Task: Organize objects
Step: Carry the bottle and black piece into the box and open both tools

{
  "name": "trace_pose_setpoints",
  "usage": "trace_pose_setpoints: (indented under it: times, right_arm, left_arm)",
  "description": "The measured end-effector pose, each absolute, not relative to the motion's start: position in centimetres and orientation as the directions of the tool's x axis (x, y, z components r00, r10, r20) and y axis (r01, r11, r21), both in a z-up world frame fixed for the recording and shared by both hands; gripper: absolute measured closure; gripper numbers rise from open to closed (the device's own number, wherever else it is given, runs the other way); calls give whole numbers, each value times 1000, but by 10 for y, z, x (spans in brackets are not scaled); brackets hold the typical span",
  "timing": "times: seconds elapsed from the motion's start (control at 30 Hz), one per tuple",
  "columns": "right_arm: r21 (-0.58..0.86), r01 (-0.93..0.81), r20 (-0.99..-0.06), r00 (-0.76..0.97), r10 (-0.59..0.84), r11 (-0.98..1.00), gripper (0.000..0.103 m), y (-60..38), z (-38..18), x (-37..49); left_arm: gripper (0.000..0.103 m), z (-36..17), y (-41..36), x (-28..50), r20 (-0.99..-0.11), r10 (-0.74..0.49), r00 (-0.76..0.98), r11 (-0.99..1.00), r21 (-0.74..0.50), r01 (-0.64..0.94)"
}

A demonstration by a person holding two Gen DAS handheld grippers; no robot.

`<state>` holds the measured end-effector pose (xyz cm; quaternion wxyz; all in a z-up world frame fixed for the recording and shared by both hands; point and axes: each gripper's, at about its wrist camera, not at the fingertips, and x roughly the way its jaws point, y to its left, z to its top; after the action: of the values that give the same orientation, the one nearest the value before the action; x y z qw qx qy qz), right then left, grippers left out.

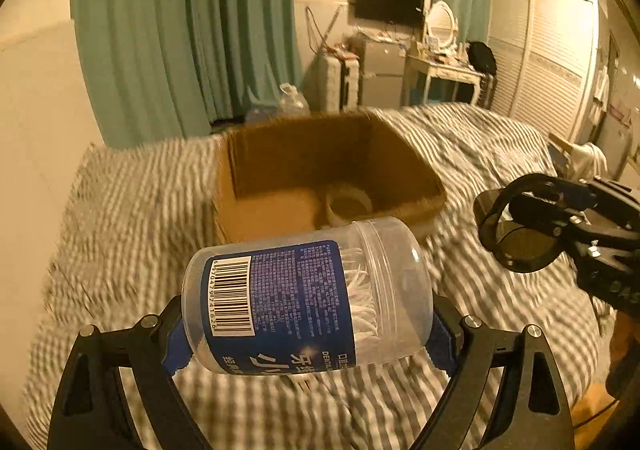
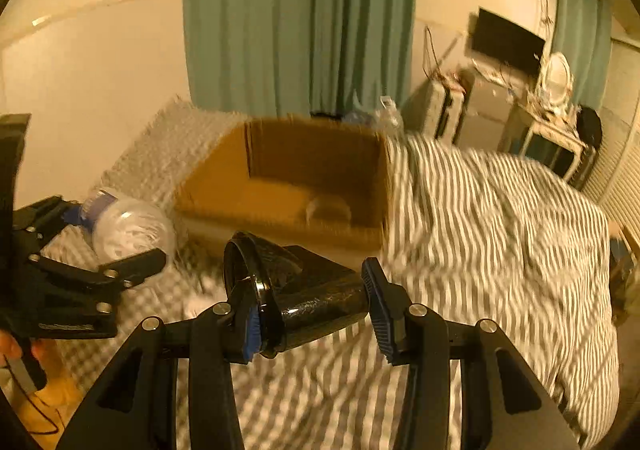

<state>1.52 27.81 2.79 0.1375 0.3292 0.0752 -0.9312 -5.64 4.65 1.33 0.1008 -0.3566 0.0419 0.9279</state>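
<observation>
My left gripper (image 1: 308, 326) is shut on a clear plastic floss-pick jar (image 1: 304, 302) with a blue label, held sideways above the striped bed in front of the cardboard box (image 1: 280, 153). The jar also shows in the right wrist view (image 2: 132, 230). My right gripper (image 2: 312, 314) is shut on a black cup (image 2: 304, 302), tilted on its side, held above the bed near the box (image 2: 224, 173). The cup also shows in the left wrist view (image 1: 520, 238). A translucent round container (image 1: 348, 203) lies inside the box.
The box sits on a grey-and-white striped duvet (image 1: 480, 153). Green curtains (image 1: 180, 29) hang behind the bed. A dressing table (image 1: 444, 69), a wall TV (image 1: 390, 3) and a louvred wardrobe (image 1: 552, 61) stand at the far right. Water bottles (image 1: 292, 99) stand behind the box.
</observation>
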Motion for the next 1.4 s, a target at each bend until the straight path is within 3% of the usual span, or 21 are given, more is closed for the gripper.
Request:
trace_pose_setpoints:
  times: [0.23,0.37,0.5,0.7,0.87,0.93,0.97,1.0,1.17,1.4]
  right_arm:
    - [-60,347,-555,-791,-258,-936,59,253,81,-56]
    - [-24,349,-522,-804,-286,-937,59,251,82,-97]
    - [-16,331,-542,-796,-271,-943,59,251,53,-140]
    - [9,317,-650,-719,-247,-948,59,255,-21,-186]
    - [28,296,-666,-706,-239,-955,59,265,-44,-193]
    - [67,285,-657,-709,-258,-956,50,271,-41,-192]
    - [87,281,-652,-709,-268,-956,29,275,-39,-193]
    - [110,276,-645,-711,-279,-955,17,278,-35,-192]
    - [183,273,-608,-723,-327,-944,16,288,-9,-169]
    - [46,290,-592,-763,-260,-956,16,278,55,-91]
  left_arm:
    - [11,51,33,-128,-617,114,-778,-988,13,-155]
    - [11,47,35,-167,-610,94,-786,-989,35,-145]
    - [11,21,44,-209,-635,79,-768,-986,65,-155]
    - [11,-50,58,-249,-714,48,-698,-979,104,-173]
    - [10,-76,65,-254,-745,0,-667,-974,152,-170]
    - [7,-75,64,-254,-752,-1,-659,-979,136,-153]
    - [3,-72,62,-252,-750,5,-662,-982,121,-144]
    - [0,-68,60,-250,-743,7,-670,-985,111,-135]
    - [0,-32,49,-228,-714,5,-700,-990,98,-106]
    - [0,39,30,-161,-665,53,-745,-989,71,-133]
